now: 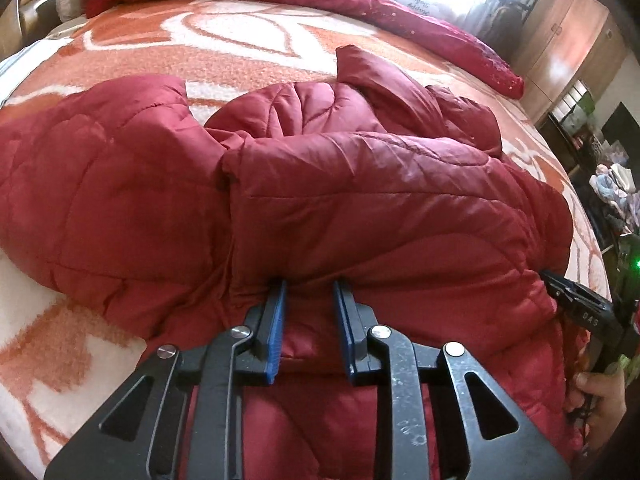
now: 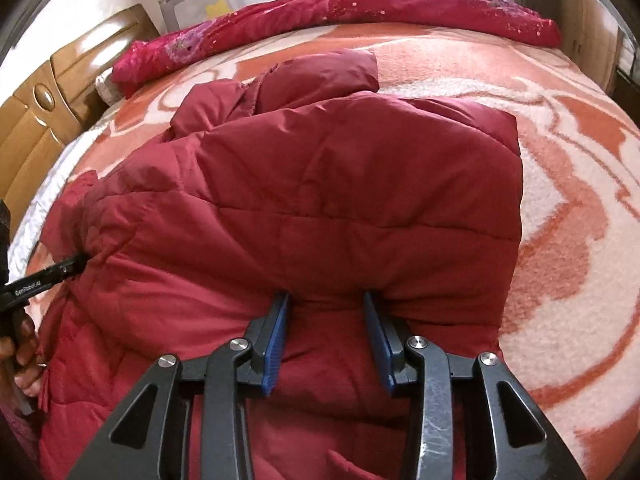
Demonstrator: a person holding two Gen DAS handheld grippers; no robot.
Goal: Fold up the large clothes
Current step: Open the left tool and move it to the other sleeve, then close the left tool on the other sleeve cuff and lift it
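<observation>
A large dark red quilted puffer jacket [image 1: 320, 200] lies on a bed, partly folded, with a sleeve and collar bunched at its far side. It fills the right wrist view [image 2: 320, 200] too. My left gripper [image 1: 310, 286] has its jaws closed on a thick fold at the jacket's near edge, with fabric filling the gap between the blue pads. My right gripper [image 2: 326, 298] grips another thick fold of the same near edge. The right gripper also shows at the left wrist view's right edge [image 1: 560, 288], and the left gripper at the right wrist view's left edge [image 2: 76, 264].
The bed is covered by an orange and white patterned blanket [image 2: 560, 200]. A rolled crimson floral quilt [image 2: 360, 16] lies along the far side. A wooden headboard [image 2: 40, 112] stands at the left. Wardrobes and clutter [image 1: 576, 40] stand beyond the bed's right side.
</observation>
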